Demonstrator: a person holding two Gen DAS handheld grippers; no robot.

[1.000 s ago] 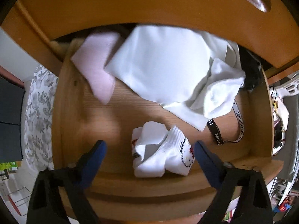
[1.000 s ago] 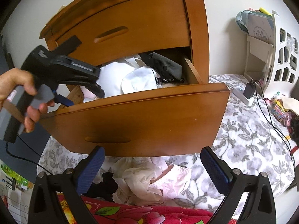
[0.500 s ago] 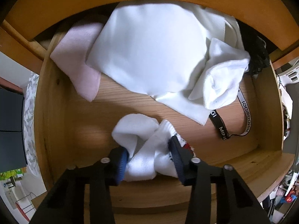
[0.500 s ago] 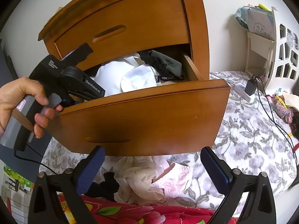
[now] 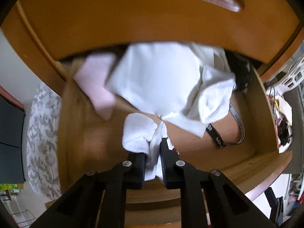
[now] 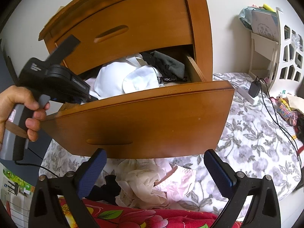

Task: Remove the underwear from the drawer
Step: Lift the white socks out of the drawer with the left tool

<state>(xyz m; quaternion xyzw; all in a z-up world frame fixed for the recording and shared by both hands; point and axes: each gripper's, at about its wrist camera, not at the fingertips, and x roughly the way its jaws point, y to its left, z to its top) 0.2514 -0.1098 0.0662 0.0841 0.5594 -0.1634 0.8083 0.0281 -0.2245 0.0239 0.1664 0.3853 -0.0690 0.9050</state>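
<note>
The wooden drawer (image 5: 266, 117) stands pulled out. At its near edge my left gripper (image 5: 153, 152) is closing its jaws on a small white rolled garment (image 5: 138, 133) with a red-and-black print; both pads press into it. Behind it lie a large white folded garment (image 5: 161, 79), a pink cloth (image 5: 96, 87), a white bundle (image 5: 214, 102) and a black lettered waistband (image 5: 216, 136). My right gripper (image 6: 153, 169) hangs open and empty in front of the drawer front (image 6: 142, 121). In the right wrist view a hand (image 6: 11, 102) holds the left tool at the drawer's left end, its fingertips hidden.
Under the right gripper a heap of cream, pink and black garments (image 6: 152, 182) lies on a floral bedsheet (image 6: 256, 144), with red patterned fabric (image 6: 133, 216) nearest. The closed upper drawer (image 6: 123, 28) overhangs the open one. A charger and cable (image 6: 254, 89) and a white rack (image 6: 281, 53) stand at the right.
The left gripper's jaws went from wide open to clamped on the small white garment, which has lifted slightly off the drawer floor. The right gripper has stayed where it was.
</note>
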